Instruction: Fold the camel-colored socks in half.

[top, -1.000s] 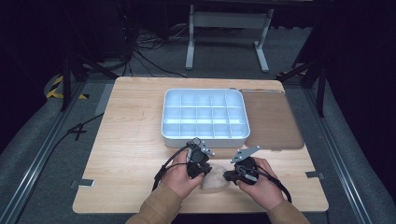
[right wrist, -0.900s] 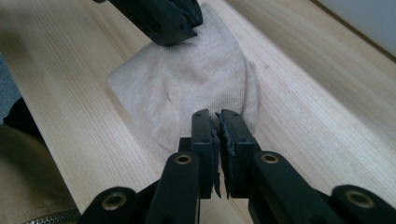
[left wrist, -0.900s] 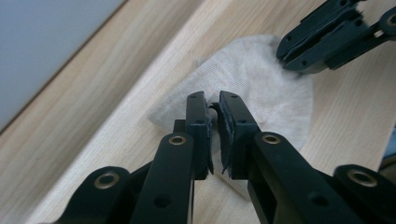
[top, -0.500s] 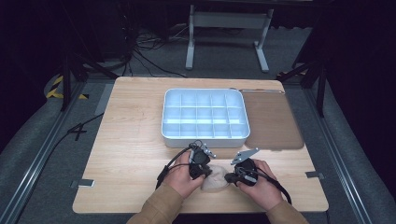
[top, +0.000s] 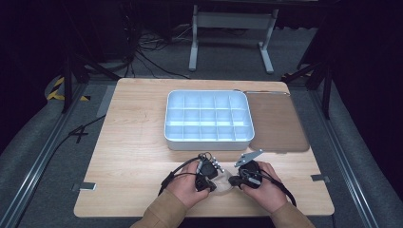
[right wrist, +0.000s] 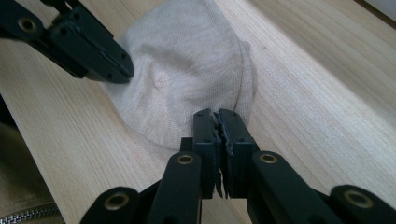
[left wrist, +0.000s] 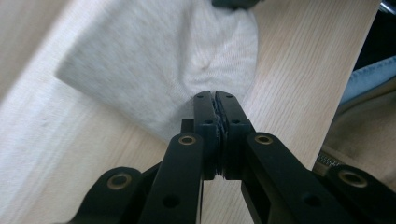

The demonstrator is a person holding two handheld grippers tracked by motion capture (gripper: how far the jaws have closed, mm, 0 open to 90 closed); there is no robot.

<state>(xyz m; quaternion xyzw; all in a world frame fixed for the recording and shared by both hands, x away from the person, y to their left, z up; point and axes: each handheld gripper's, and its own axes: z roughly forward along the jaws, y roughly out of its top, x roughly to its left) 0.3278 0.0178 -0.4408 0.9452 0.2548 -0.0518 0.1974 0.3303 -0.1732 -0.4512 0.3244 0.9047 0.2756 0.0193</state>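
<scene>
Your left hand-held gripper (left wrist: 215,100) is clamped on the near edge of the small beige knit cloth (left wrist: 159,60), jaws pressed together on the fabric. Your right hand-held gripper (right wrist: 215,119) is likewise closed on the cloth's (right wrist: 187,70) rim at its own side. The cloth (top: 219,183) lies on the desk (top: 138,142) near the front edge, between your two hands, well short of the white compartment tray (top: 208,142). It is bunched and rounded rather than flat; it may be a sock or a small pouch, but the weave alone does not settle it.

The step in hand looks like spreading or folding the fabric. To do it well:

- Keep both pinches firm. The grips sit right at the hem, so a sharp tug could slip the knit out.
- Draw the two grippers apart evenly and low over the wood, so the cloth flattens instead of lifting and twisting.
- Watch the raised crease running through the middle in the right gripper view, and ease it out before any fold.
- Keep the trailing cable (top: 178,172) clear of the fabric.
</scene>
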